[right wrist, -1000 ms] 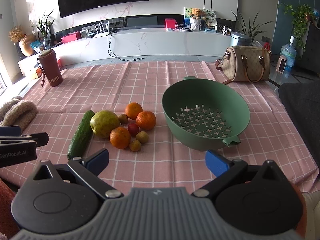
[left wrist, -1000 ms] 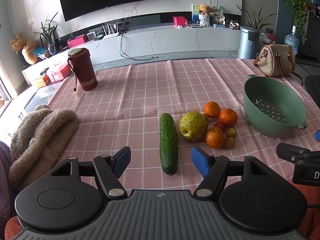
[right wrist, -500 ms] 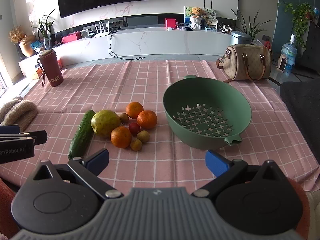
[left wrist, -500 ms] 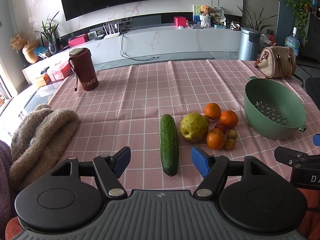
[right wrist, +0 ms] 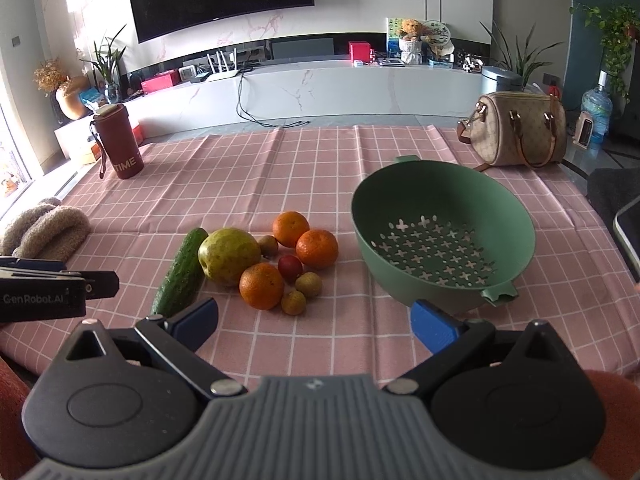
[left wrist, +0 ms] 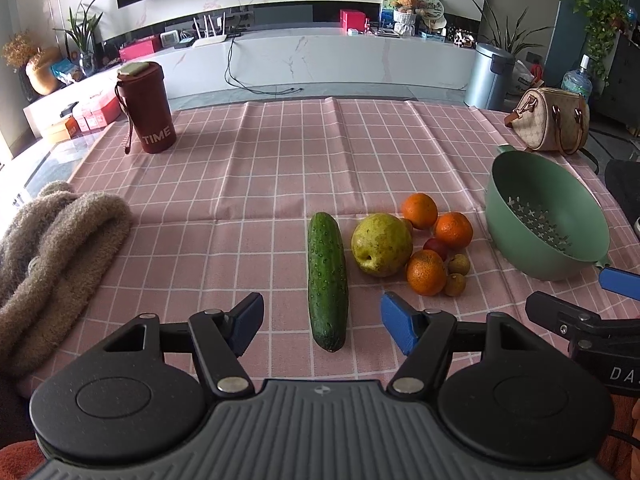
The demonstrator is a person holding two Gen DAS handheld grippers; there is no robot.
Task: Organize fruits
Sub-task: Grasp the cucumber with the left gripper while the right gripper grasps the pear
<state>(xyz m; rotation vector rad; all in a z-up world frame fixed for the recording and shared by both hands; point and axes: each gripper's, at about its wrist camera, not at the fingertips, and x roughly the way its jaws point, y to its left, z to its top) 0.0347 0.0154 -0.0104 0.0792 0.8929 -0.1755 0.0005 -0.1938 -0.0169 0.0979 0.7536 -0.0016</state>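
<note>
Very little has changed: compared with a second ago, both of your grippers have only drifted a touch, and the fruit pile lies exactly as it did, so the sorting has not yet begun.

The pink checked tablecloth (right wrist: 248, 184) carries everything. The green perforated plastic colander (right wrist: 442, 240) stands toward its right edge, with nothing in it. The beige fuzzy cloth bundle (left wrist: 56, 248) sits at the left edge, the tan patterned handbag (right wrist: 516, 132) at the far right corner, and the dark red lidded tumbler (left wrist: 146, 110) near the far left corner.

Near the front edge lies the long dark green cucumber (left wrist: 327, 280), its near tip just ahead of your left gripper (left wrist: 322, 326), whose blue pads stand wide apart and hold nothing. Beside it sits the yellow-green pear (right wrist: 229, 256), touching the three oranges (right wrist: 262, 286), then the small red plum-like fruit (right wrist: 290, 267) and the little brown round fruits (right wrist: 308, 284).

Your right gripper (right wrist: 314, 320) is likewise spread and empty, facing the gap between pile and colander.
</note>
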